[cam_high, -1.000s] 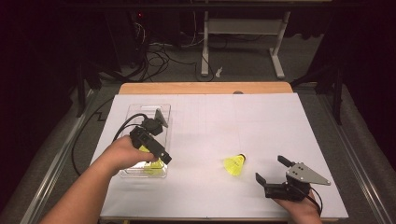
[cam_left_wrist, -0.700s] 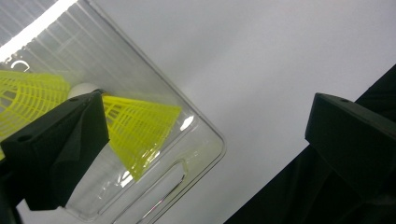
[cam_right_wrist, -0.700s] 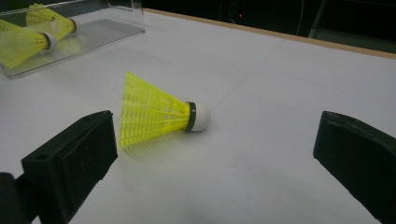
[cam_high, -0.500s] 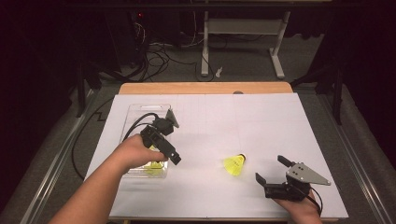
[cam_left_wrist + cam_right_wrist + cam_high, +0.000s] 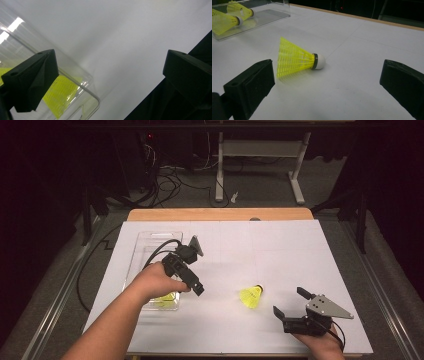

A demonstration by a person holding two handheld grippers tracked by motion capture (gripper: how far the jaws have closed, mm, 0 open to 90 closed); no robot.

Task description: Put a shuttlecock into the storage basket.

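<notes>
A yellow shuttlecock (image 5: 251, 296) with a white cork lies on its side on the white table, a little ahead of my right gripper (image 5: 288, 301). In the right gripper view the shuttlecock (image 5: 297, 61) lies between the wide-apart jaws of the right gripper (image 5: 327, 63), untouched. My left gripper (image 5: 192, 287) hovers at the right edge of a clear plastic tray (image 5: 150, 242). Its jaws stand open and empty in the left gripper view (image 5: 110, 57), above the tray's corner (image 5: 92, 100). A yellow shuttlecock (image 5: 62, 92) lies inside the tray.
Two shuttlecocks (image 5: 227, 21) lie in the clear tray (image 5: 269, 15) in the right gripper view. White paper (image 5: 280, 250) covers the wooden table. A black cable (image 5: 95, 260) trails off the left side. The near table edge lies just behind my right hand.
My left gripper has lifted away from the tray and moved right and slightly farther up the table. The right gripper and the loose shuttlecock have stayed still.
</notes>
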